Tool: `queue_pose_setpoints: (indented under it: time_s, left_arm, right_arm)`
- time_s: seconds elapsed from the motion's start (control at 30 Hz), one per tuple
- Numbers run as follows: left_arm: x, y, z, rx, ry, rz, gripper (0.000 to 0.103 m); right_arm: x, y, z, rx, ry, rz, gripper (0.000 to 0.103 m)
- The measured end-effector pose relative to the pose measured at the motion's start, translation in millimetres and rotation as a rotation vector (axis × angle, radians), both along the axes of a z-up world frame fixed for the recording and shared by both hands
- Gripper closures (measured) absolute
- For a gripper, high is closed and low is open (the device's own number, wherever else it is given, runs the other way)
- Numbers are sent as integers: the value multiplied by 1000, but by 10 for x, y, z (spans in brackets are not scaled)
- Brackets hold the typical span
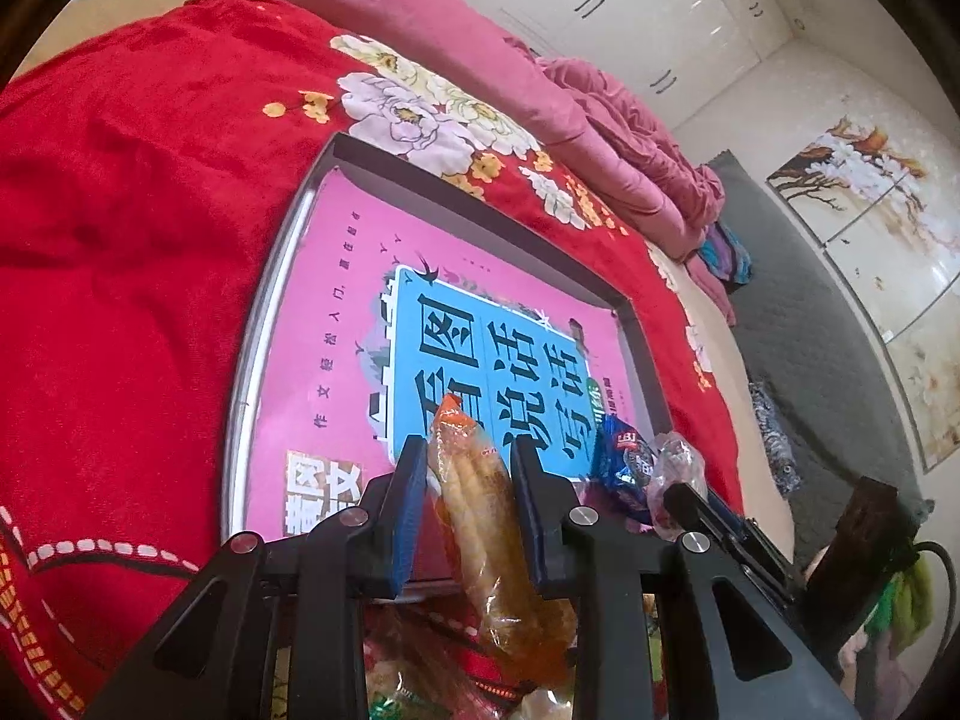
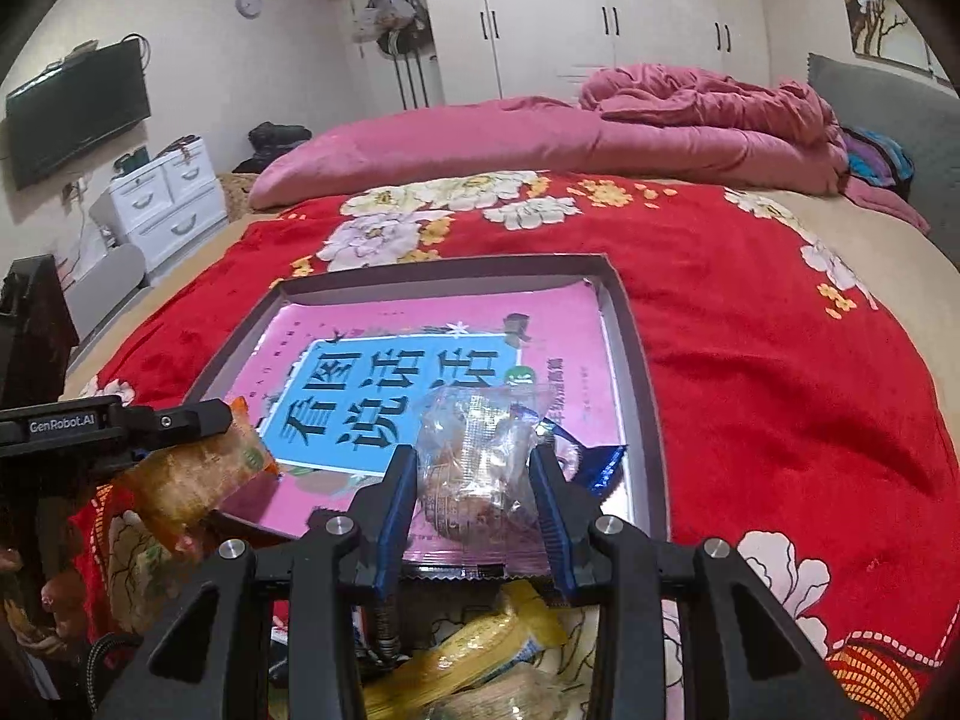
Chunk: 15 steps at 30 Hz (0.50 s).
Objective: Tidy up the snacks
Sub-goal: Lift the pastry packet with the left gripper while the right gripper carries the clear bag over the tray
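My left gripper (image 1: 465, 468) fingers clamp an orange snack packet (image 1: 480, 516); my right gripper (image 2: 474, 474) fingers clamp a clear wrapped pastry (image 2: 474, 456), both over the tray (image 2: 636, 360).

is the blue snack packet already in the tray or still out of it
In the tray. The blue packet lies on the pink book inside the tray, near its right wall, behind the right gripper and its clear packet.

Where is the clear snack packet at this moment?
The clear snack packet is clamped in the right gripper, above the near edge of the tray, beside a blue wrapper.
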State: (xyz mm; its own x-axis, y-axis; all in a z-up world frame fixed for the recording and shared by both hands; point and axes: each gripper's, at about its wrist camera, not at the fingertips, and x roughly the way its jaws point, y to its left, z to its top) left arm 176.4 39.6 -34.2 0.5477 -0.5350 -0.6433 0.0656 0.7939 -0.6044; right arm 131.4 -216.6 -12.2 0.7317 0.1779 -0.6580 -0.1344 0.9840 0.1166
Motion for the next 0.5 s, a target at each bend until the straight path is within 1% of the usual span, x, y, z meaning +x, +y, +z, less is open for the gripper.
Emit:
queue_pose_setpoints:
  time_s: [0.2, 0.3, 0.33, 0.4, 0.5]
  left_arm:
    - [45, -21, -15, 45, -6, 23, 74]
    - [72, -25, -22, 60, -8, 28, 75]
    - [79, -36, -21, 73, -9, 28, 77]
    - [91, -65, -23, 99, -13, 27, 76]
    - [97, -87, -27, 114, -15, 27, 76]
  right_arm:
    - [31, -73, -50, -2, 18, -37, 64]
    - [34, -64, -53, -21, 12, -39, 64]
    - [35, -61, -56, -23, 12, -39, 64]
    - [36, -54, -57, -26, 9, -38, 64]
    - [35, -54, -61, -23, 8, -36, 64]
